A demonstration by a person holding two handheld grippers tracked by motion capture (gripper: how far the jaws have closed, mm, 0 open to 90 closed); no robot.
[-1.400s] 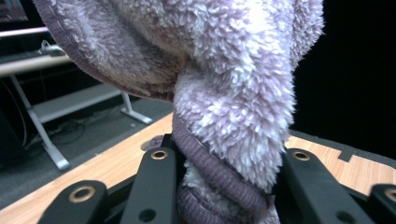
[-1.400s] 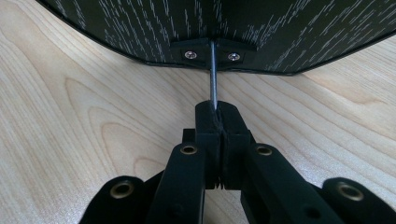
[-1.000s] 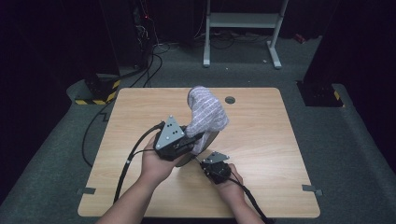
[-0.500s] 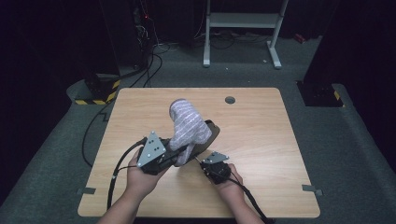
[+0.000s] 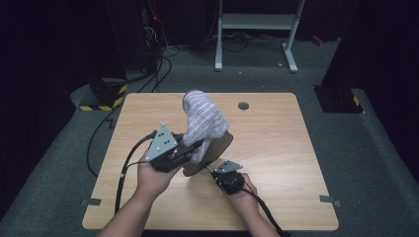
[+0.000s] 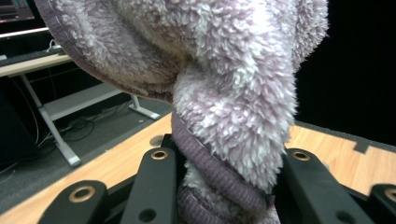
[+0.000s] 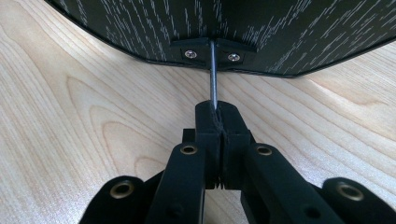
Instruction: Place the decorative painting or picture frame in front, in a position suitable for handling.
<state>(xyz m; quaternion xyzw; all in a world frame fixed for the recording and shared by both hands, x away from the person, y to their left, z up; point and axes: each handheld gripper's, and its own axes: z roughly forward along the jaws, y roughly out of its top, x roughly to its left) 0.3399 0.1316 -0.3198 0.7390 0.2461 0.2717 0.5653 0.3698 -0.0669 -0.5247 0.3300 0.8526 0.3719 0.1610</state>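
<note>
A fluffy lilac-and-white striped sock (image 5: 202, 121) is stretched over a flat dark board (image 5: 220, 147) that stands tilted above the wooden table (image 5: 286, 148). My left gripper (image 5: 193, 146) is shut on the sock's cuff; up close, the sock (image 6: 233, 88) bulges between the two jaws of the left gripper (image 6: 229, 156). My right gripper (image 5: 215, 171) sits low on the table just in front of the board. The right gripper (image 7: 217, 109) is shut on a thin metal rod (image 7: 212, 70) that comes out of a screwed bracket on the board's (image 7: 289, 28) edge.
A round grommet hole (image 5: 243, 105) lies near the table's far edge. Cables trail from both grippers off the near edge. Beyond the table stand a white-framed stand (image 5: 257, 22) and a black-and-yellow striped block (image 5: 104, 96) on the floor.
The left gripper pulled the sock left and toward the person, then rose slightly, so more of the dark board shows on the right. The right gripper stayed put.
</note>
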